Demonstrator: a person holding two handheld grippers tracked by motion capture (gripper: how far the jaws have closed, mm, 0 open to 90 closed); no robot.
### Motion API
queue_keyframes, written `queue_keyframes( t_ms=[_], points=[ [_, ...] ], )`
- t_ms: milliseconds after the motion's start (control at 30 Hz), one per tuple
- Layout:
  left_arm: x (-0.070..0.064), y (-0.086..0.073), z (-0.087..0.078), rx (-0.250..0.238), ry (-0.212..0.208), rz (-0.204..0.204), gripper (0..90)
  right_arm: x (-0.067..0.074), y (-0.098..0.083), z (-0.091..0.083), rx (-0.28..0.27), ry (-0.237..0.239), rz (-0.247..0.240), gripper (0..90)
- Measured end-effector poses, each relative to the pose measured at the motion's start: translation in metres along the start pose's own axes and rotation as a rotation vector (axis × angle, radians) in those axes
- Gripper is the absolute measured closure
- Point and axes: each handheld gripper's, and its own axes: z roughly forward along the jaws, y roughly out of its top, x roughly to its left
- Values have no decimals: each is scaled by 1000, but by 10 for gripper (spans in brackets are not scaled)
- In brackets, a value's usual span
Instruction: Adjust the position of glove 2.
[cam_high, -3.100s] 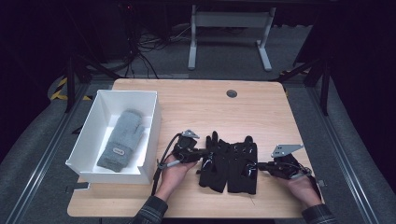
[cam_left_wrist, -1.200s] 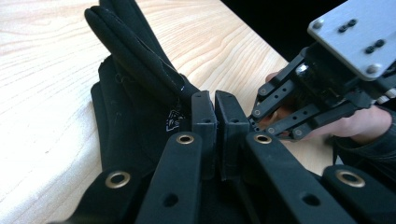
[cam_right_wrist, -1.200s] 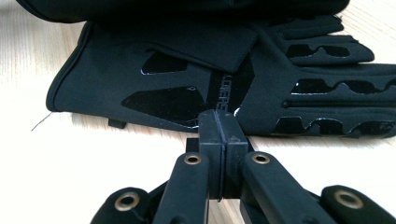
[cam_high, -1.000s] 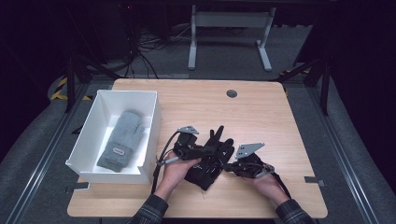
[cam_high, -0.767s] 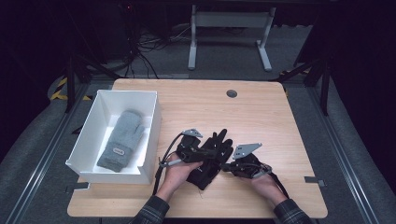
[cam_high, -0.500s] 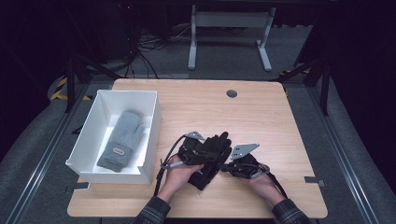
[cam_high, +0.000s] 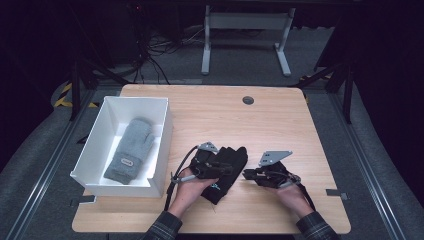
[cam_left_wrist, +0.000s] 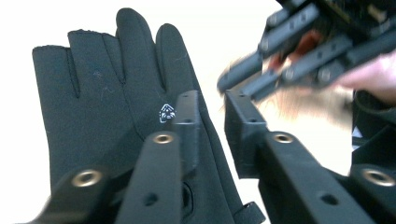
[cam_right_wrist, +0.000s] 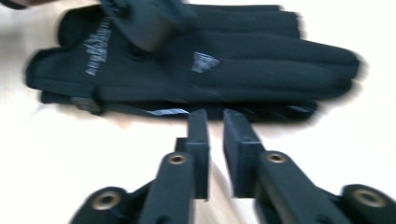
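My left gripper (cam_high: 227, 165) lies over the black gloves (cam_high: 225, 172) near the front edge of the desk (cam_high: 280, 115), just beside the white box (cam_high: 160, 150). In the left gripper view its jaws stand a narrow gap apart; they have just been opening, and nothing sits between them: one jaw rests on the glove's palm beside a small white logo (cam_left_wrist: 166, 112), the other is off its edge over bare wood. My right gripper (cam_high: 246, 174) is just to the right of the gloves, clear of them, pointing at them. Its jaws have also just been opening, and in the right gripper view a slim gap shows between them with only the desk behind it; the stacked black gloves (cam_right_wrist: 196, 65) lie crosswise just beyond the tips, fingers toward the right of that view. A grey mitten (cam_high: 131, 149) lies in the white box, well apart from both hands.
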Motion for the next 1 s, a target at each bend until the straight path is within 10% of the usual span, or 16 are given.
queue_keyframes(
  t_ms=[400, 1000],
  points=[
    [-12, -1, 31, 181, 75, 82, 900, -41, -37, -36, 23, -204, 109, 402],
    [-28, -20, 12, 302, -10, 163, 900, -58, -59, -41, 0, -275, 133, 229]
  ],
)
